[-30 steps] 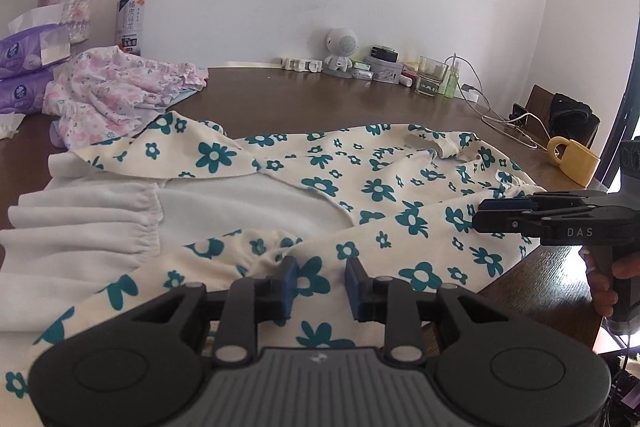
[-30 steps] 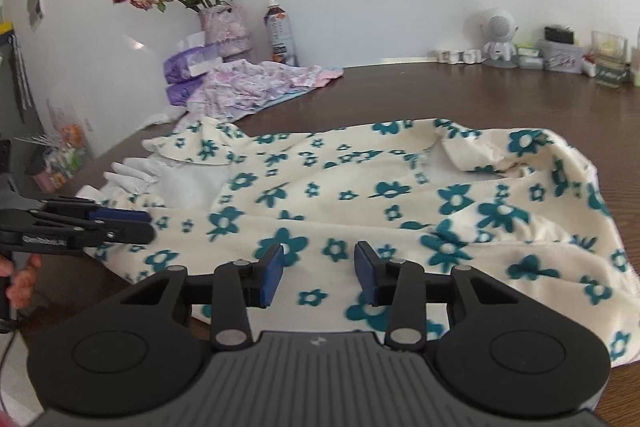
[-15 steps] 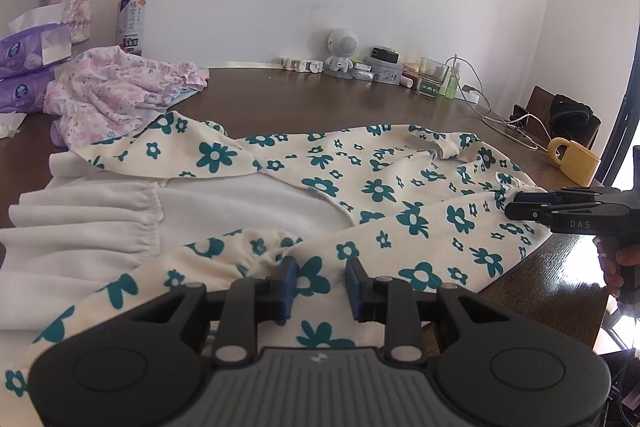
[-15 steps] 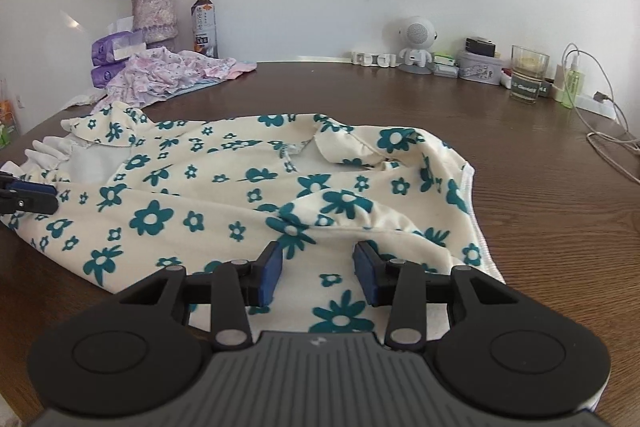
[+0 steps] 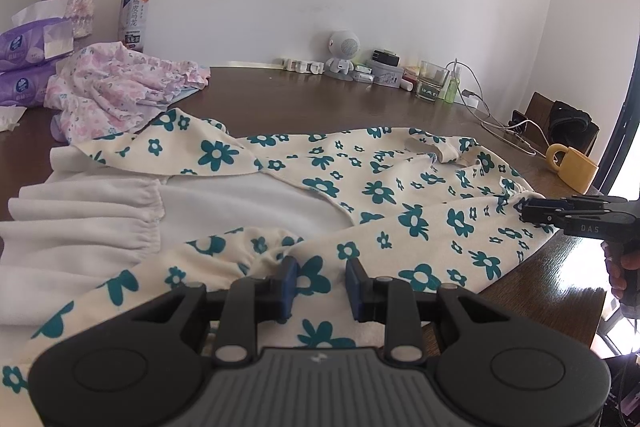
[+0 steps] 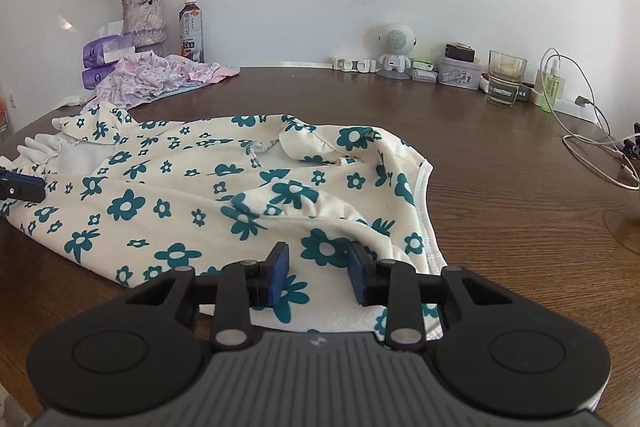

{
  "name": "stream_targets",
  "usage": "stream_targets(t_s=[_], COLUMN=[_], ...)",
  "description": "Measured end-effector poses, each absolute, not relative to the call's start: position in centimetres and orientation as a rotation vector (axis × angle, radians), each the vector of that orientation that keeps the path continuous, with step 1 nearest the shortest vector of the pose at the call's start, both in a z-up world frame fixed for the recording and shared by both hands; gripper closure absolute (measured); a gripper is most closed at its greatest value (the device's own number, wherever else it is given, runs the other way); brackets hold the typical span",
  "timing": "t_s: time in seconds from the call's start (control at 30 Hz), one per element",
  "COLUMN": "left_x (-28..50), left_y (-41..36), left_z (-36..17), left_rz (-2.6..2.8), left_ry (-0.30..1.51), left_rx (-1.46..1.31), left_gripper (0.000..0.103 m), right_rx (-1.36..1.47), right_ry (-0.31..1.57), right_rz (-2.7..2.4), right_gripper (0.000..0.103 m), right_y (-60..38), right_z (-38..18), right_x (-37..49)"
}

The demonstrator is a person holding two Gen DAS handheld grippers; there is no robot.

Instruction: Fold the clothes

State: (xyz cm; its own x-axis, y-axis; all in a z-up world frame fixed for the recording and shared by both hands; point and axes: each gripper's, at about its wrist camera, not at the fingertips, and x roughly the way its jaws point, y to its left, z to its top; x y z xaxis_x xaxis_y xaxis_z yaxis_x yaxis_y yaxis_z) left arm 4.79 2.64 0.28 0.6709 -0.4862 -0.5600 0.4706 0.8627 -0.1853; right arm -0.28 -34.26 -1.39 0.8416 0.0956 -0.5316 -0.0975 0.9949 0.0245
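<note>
1. The cream garment [image 6: 208, 187] with teal flowers is seen spread across the brown wooden surface [image 6: 500, 195], its white gathered part [image 5: 80, 211] lying toward the left claw's side.
2. The left claw [image 5: 318, 281] is held low over the near edge of the garment, jaws apart by a moderate gap with cloth seen between them (nothing is gripped); its placement is much as it was a second ago.
3. The right claw [image 6: 316, 275] is likewise held open at the garment's hem end, a teal flower showing between the blue pads [image 6: 278, 273].
4. Since a second ago the right claw's view has been swung: the garment is now seen from its end, and the glass [image 6: 506, 79] and white cable [image 6: 592, 147] have come into view.
5. In the left wrist view the right claw [image 5: 528, 211] appears at the far right edge of the garment, farther right than a second ago, with its tip at the cloth.
6. A pink floral garment [image 5: 116, 87] is left bunched near the vase [image 6: 144, 19], apart from the cream one.
</note>
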Motion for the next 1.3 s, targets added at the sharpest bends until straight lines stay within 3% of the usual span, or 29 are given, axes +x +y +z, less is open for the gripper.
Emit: stream_targets(t_s=[0.37,1.3], left_x=[4.8,4.8], left_y=[2.7,3.0], left_z=[0.2,0.2], left_rz=[-0.539,-0.54], left_ry=[0.638,0.638], left_rx=[-0.025,-0.059], left_gripper=[0.076,0.077], right_rx=[0.073,0.158], right_ry=[0.495,0.551], right_rz=[0.07,0.095], right_gripper=[0.075,0.075], right_y=[-35.4,-37.0], right_z=[-0.9,-1.9], right_x=[0.0,1.0])
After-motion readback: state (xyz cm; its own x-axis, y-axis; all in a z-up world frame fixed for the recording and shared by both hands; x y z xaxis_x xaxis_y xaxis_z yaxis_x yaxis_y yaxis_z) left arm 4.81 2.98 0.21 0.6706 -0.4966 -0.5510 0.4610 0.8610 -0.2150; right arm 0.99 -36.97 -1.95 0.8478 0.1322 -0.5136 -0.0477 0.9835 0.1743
